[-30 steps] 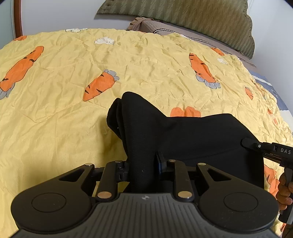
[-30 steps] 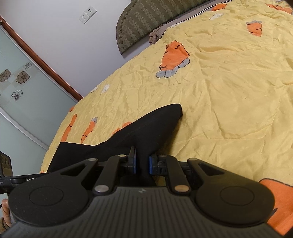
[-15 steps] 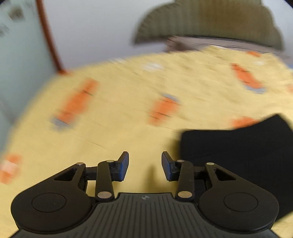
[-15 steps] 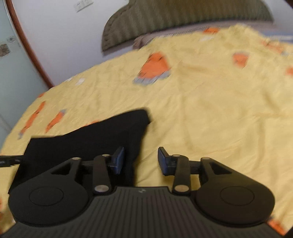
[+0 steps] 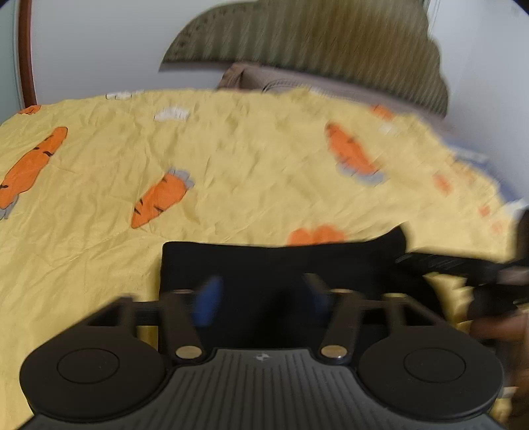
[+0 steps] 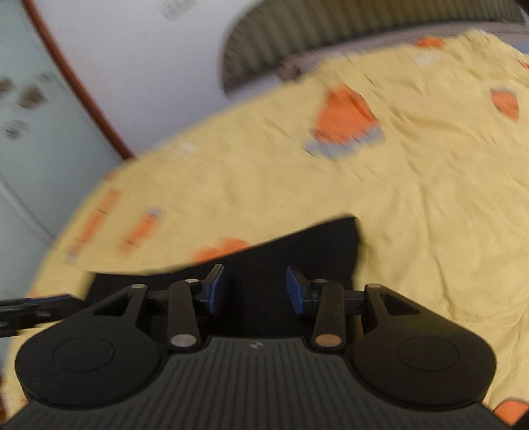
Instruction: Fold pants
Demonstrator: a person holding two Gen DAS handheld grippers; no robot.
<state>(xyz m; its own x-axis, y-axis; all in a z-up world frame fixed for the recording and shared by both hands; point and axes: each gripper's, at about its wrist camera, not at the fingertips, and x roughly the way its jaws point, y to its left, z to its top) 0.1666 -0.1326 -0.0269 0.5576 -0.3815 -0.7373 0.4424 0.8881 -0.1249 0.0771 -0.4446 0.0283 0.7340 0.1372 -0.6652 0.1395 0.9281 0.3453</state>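
No writing can be read in either view; a small pale logo sits on the ribbed housing of each tool, too blurred to make out.

The black pants (image 5: 281, 264) lie flat on the bed (image 5: 231, 158) as a folded dark slab, just in front of both tools. The left claw (image 5: 263, 297) stands wide, its blue-padded fingers (image 5: 206, 299) spread above the cloth and gripping nothing. The right claw (image 6: 254, 289) is also wide, its blue pads (image 6: 296, 291) apart over the near edge of the pants (image 6: 281, 251), with nothing between them.

The left wrist view shows the pants' left edge as a straight vertical line, with the other tool (image 5: 463, 268) reaching in from the right past the cloth's far corner, and part of a hand (image 5: 496, 327) under it. The right wrist view shows instead the pants' right end, a corner pointing up the bed, and the other tool (image 6: 23, 309) as a dark sliver at the left edge.

The bed carries a wrinkled yellow cover printed with orange carrots (image 5: 162, 198). At its head sit a ribbed olive pillow (image 5: 314, 49) and a brownish one (image 5: 258, 77) under it. The wall (image 6: 139, 59) is pale; the right wrist view alone shows a frosted glass panel (image 6: 36, 139) with a reddish-brown frame, dark flower shapes on it, and a blurred wall socket (image 6: 178, 6).
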